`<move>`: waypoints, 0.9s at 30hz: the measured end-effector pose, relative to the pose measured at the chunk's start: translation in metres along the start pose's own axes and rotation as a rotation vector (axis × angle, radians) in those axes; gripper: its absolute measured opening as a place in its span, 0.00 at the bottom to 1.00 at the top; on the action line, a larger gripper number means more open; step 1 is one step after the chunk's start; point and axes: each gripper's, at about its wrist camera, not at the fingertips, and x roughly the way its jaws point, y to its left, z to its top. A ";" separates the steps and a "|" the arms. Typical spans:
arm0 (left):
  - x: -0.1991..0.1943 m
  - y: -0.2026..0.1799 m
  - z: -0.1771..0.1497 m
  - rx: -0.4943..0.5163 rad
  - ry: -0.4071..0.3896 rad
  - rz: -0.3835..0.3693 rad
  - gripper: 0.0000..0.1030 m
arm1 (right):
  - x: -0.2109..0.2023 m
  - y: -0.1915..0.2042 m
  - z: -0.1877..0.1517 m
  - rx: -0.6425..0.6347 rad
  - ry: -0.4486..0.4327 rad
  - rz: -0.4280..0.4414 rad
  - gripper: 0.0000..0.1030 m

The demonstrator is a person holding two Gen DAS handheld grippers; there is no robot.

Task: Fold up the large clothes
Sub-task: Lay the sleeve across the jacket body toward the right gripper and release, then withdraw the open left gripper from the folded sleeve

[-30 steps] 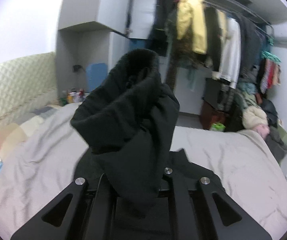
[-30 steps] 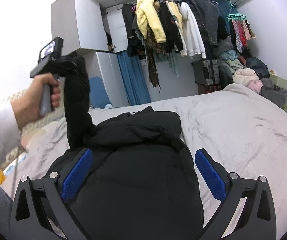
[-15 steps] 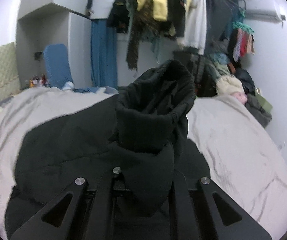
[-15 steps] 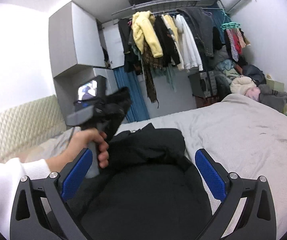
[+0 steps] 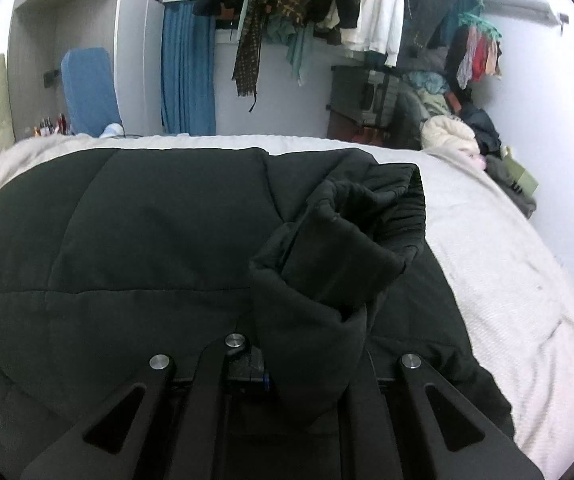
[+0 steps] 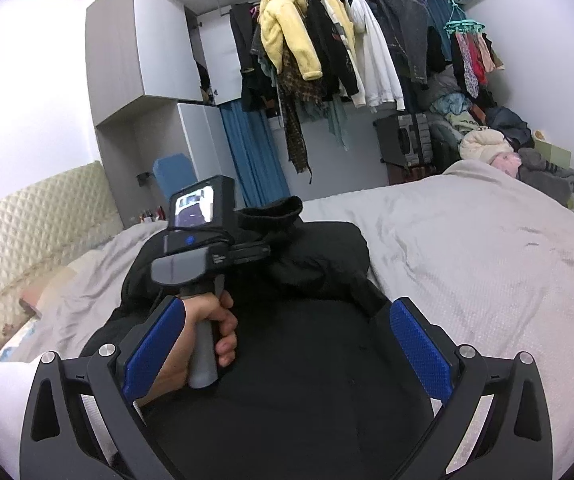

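A large black padded jacket lies spread on the bed; it also shows in the right wrist view. My left gripper is shut on the jacket's sleeve, whose ribbed cuff stands open above the jacket body. In the right wrist view the left gripper holds that cuff low over the jacket. My right gripper is open and empty, its blue pads wide apart above the jacket.
A clothes rail with hanging garments runs along the back wall. A pile of clothes sits at the bed's far right. A padded headboard is at the left, grey cabinets behind it.
My left gripper has carried the sleeve from high at the left down and across over the jacket body. The right gripper has stayed open in place.
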 end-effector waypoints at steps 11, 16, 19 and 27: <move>-0.039 0.025 0.014 -0.005 0.031 -0.054 0.11 | -0.005 0.012 -0.003 -0.040 0.004 -0.038 1.00; -0.069 0.033 0.017 0.038 -0.007 -0.045 0.45 | -0.009 0.019 -0.002 -0.056 -0.003 -0.053 1.00; -0.081 0.043 0.014 0.035 0.011 -0.072 0.71 | -0.009 0.022 -0.001 -0.061 -0.006 -0.061 1.00; -0.147 0.072 0.010 0.021 -0.045 -0.095 0.87 | -0.005 0.030 0.006 -0.084 -0.011 -0.047 1.00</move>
